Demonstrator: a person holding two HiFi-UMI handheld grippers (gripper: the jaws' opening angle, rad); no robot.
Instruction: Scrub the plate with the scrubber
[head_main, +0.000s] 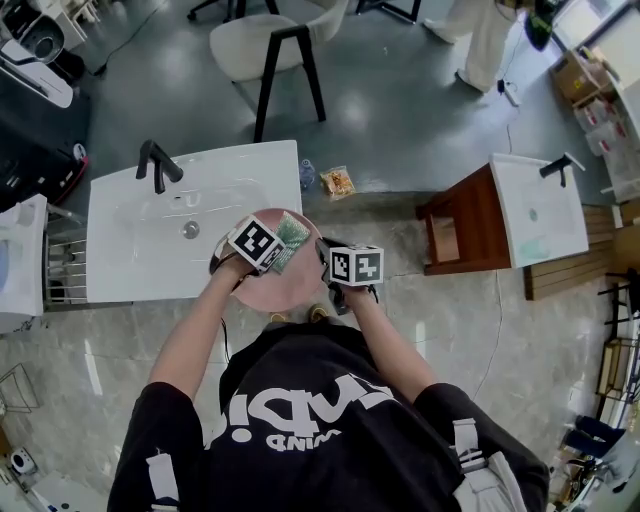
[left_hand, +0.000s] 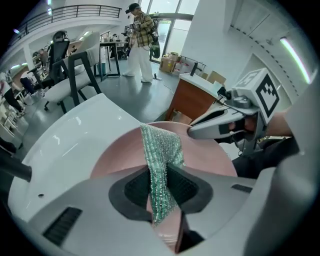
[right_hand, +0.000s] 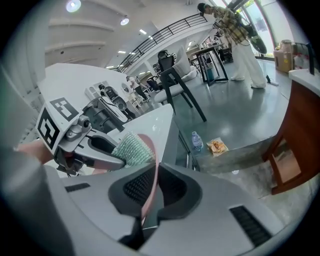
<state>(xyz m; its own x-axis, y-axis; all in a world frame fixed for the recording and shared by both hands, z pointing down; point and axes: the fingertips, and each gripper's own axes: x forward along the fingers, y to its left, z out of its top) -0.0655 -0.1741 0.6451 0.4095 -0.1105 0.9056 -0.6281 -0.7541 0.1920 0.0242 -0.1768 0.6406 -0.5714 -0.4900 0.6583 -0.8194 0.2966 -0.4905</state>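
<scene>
A pink plate (head_main: 285, 285) is held over the right end of the white sink (head_main: 140, 255). My right gripper (right_hand: 149, 192) is shut on the plate's rim (right_hand: 150, 165), so that view sees the plate edge-on. A green sparkly scrubber (left_hand: 161, 155) is clamped in my left gripper (left_hand: 160, 192) and lies flat on the plate's face (left_hand: 120, 152). The head view shows the scrubber (head_main: 292, 238) near the plate's far edge, with the left gripper (head_main: 262, 250) over the plate and the right gripper (head_main: 335, 268) at its right rim.
The sink has a black faucet (head_main: 157, 165) and a drain (head_main: 191, 229). Past the sink's far right corner, a small bottle (head_main: 307, 173) and a snack packet (head_main: 339, 182) lie on the floor. A wooden stand with a second basin (head_main: 535, 205) is at the right. A person (left_hand: 140, 37) stands far off.
</scene>
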